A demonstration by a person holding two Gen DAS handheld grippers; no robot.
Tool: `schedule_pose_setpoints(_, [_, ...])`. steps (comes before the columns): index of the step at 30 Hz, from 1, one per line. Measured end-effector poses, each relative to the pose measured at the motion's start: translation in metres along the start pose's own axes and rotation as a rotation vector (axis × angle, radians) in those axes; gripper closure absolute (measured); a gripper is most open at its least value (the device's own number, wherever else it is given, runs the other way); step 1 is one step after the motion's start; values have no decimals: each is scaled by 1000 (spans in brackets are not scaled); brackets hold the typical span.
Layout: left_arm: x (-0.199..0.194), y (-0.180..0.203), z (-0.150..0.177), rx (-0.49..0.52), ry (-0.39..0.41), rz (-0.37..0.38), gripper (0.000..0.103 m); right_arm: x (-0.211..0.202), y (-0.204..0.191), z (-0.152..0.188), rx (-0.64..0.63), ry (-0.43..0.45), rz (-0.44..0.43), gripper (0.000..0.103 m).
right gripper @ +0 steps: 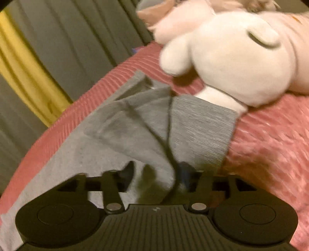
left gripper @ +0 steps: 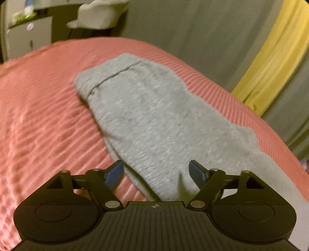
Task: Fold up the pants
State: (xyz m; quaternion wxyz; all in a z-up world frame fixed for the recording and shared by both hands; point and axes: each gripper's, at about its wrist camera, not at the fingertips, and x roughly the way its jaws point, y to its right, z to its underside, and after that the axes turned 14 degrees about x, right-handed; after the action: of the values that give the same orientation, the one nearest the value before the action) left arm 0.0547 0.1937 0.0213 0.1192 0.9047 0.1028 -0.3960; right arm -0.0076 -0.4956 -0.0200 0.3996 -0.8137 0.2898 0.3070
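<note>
Grey sweatpants (left gripper: pixel 150 119) lie folded lengthwise on a pink ribbed bedspread (left gripper: pixel 48 115), a cuffed end at the far side. My left gripper (left gripper: pixel 156 173) hangs over the near part of the cloth, its blue pads (left gripper: pixel 115 173) wide apart and pressing nothing. In the right wrist view the waistband end of the pants (right gripper: pixel 125 131) shows, rumpled, with a dark drawstring (right gripper: pixel 168 139) running toward me. My right gripper (right gripper: pixel 156 173) is open and blurred, with a fold of grey cloth and the drawstring between its fingers.
A large white plush toy (right gripper: pixel 231 63) lies on the bedspread (right gripper: pixel 270 144), touching the waistband's far corner. Grey and yellow curtains (left gripper: pixel 270 63) hang behind the bed's far edge. A white chair (left gripper: pixel 102 13) and a cabinet (left gripper: pixel 29 38) stand beyond the bed.
</note>
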Motion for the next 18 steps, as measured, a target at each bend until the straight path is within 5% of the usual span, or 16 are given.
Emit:
schedule_pose_setpoints(7, [12,-13,10,-85,-40,29,15,10,10,-6,65,-33,-48,4])
schedule_pose_setpoints(18, [23,-8,9,-45,-67,6,11,52,-29,6,-165,-27,134,4])
